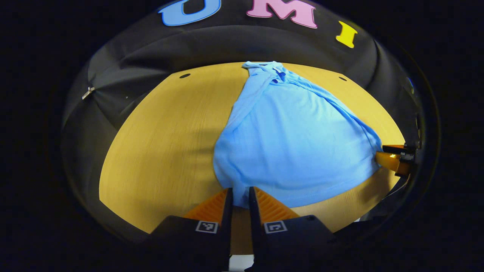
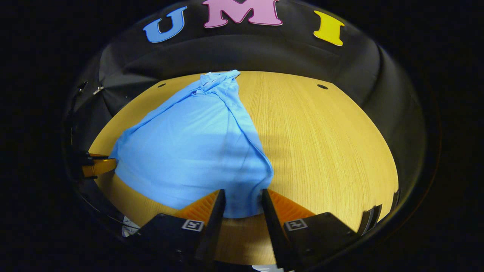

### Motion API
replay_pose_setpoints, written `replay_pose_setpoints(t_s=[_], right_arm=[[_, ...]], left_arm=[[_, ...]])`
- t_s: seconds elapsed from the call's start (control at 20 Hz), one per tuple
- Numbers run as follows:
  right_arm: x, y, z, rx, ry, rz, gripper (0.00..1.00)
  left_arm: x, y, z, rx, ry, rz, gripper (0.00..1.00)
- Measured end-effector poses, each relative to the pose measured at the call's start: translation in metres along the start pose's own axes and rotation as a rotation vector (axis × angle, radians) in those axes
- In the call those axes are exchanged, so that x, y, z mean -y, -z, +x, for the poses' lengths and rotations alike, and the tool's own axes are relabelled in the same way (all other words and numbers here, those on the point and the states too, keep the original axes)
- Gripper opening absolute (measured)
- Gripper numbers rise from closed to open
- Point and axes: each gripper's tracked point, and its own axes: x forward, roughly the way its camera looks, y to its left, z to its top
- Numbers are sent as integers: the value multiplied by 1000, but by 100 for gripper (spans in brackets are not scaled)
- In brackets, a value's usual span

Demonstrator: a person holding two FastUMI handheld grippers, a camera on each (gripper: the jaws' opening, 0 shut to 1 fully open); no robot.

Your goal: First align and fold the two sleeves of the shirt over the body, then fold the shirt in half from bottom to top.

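The left gripper [image 1: 240, 196] pinches the shirt's [image 1: 291, 139] near hem corner, fingers nearly closed. The right gripper [image 2: 242, 202], fingers narrowly apart, straddles the other corner on the table [image 2: 321, 143].

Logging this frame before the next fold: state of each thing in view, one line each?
shirt: sleeves folded over the body, lower hem lifted at both corners, collar end on the table.
left gripper: shut on the shirt's hem corner.
right gripper: fingers on either side of the other hem corner; full clamp unclear.
table: bears the shirt.
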Motion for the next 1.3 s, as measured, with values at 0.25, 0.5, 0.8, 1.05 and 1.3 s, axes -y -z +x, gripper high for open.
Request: replay_pose_setpoints(t_s=[0.25,0.5,0.8,1.05,1.3], right_arm=[[-12,-5,1,17,-11,-27,6],[-6,-14,-7,38,-24,11,6],[-7,-79,-14,147,-34,35,6],[1,-142,8,231,-39,62,6],[10,-190,30,291,-27,54,6]], left_arm=[[7,-5,5,22,-14,15,6],[3,-16,-2,46,-22,-30,6],[9,-80,-21,170,-15,-33,6],[4,-147,-10,269,-24,-61,6],[-6,-205,12,349,-54,-107,6]])
